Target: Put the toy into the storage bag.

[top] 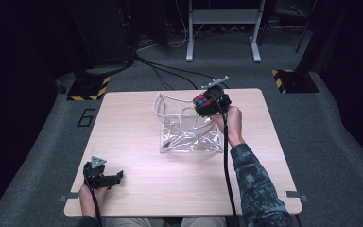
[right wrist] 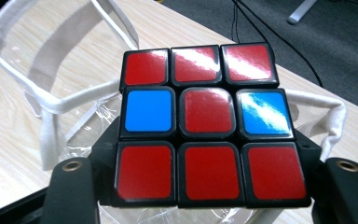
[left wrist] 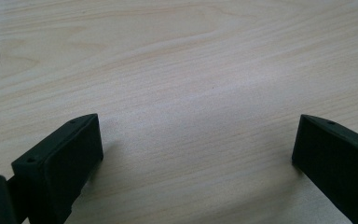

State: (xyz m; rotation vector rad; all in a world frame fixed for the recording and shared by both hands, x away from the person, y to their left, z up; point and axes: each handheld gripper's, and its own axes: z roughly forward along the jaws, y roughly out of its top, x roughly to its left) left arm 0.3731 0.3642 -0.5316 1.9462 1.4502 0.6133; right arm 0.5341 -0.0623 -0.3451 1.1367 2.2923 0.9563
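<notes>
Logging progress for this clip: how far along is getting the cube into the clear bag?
Done: the right gripper has the puzzle cube clamped between its jaws. In hand: it holds the cube over the open clear bag. Left: lowering and releasing it inside. The left gripper rests open on the table.

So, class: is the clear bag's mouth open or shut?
Open. The clear bag's white-edged rim stands spread above the table, with the cube held over it.
</notes>
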